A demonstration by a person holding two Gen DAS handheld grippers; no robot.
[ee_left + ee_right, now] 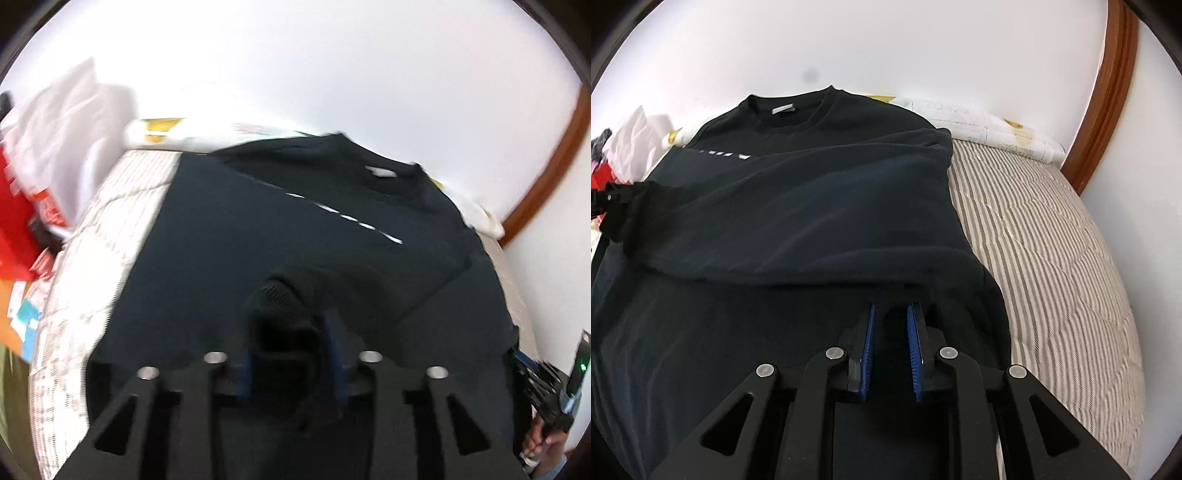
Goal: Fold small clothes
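Observation:
A black long-sleeved sweatshirt (820,206) lies spread on the striped bedcover (1052,258), neck (798,110) towards the wall. In the left wrist view my left gripper (291,321) is shut on the ribbed sleeve cuff (277,291), which is bunched between its blue pads above the shirt's body (229,236). The right wrist view shows that gripper (622,199) at the far left, with the sleeve drawn across the chest. My right gripper (891,314) hovers over the shirt's right lower part, its blue pads a little apart and pressing on nothing. It also shows at the left wrist view's right edge (524,362), held by a hand (543,439).
A patterned white quilt (997,125) lies rolled along the wall behind the shirt. A curved wooden bed frame (1108,96) rises at the right. White cloth (62,125) and red packaging (14,221) pile up beside the bed's left edge. Bare bedcover lies right of the shirt.

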